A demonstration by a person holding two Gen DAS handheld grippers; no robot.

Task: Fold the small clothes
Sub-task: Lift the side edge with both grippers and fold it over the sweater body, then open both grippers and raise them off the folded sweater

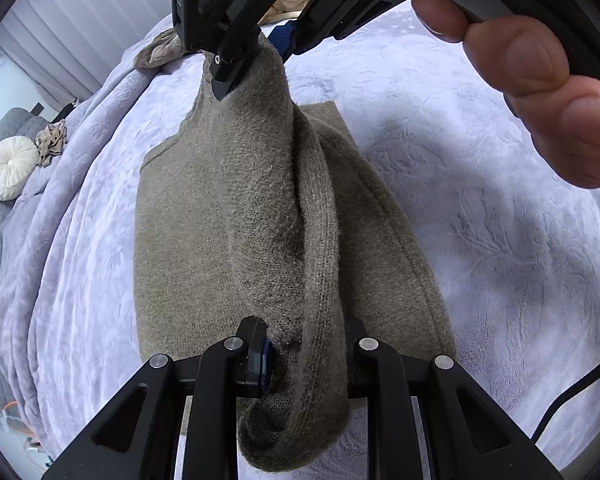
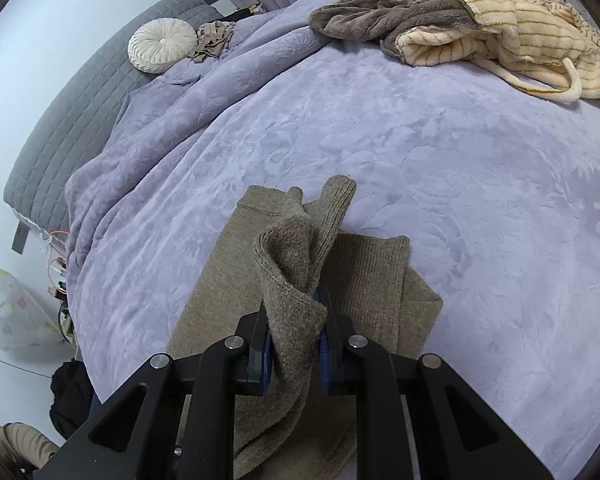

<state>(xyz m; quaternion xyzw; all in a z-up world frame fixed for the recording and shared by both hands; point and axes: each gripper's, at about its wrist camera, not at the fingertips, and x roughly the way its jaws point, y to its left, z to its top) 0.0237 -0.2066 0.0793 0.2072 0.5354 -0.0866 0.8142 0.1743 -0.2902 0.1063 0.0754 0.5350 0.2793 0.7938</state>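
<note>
An olive-brown knit sweater [image 1: 204, 240] lies partly folded on the lavender blanket [image 1: 480, 240]. My left gripper [image 1: 304, 360] is shut on a raised fold of the sweater near its close end. My right gripper [image 1: 236, 68] shows at the top of the left wrist view, shut on the far end of the same raised fold. In the right wrist view my right gripper [image 2: 294, 354] is shut on a bunched edge of the sweater [image 2: 364, 280], with the rest lying flat beneath.
A heap of brown and cream striped fleece clothes [image 2: 480, 24] lies at the far side of the bed. A round cream cushion [image 2: 162, 50] and a crumpled beige garment [image 2: 214, 40] sit at the left by a grey quilted cover [image 2: 80, 112]. The bed's edge drops off at the left.
</note>
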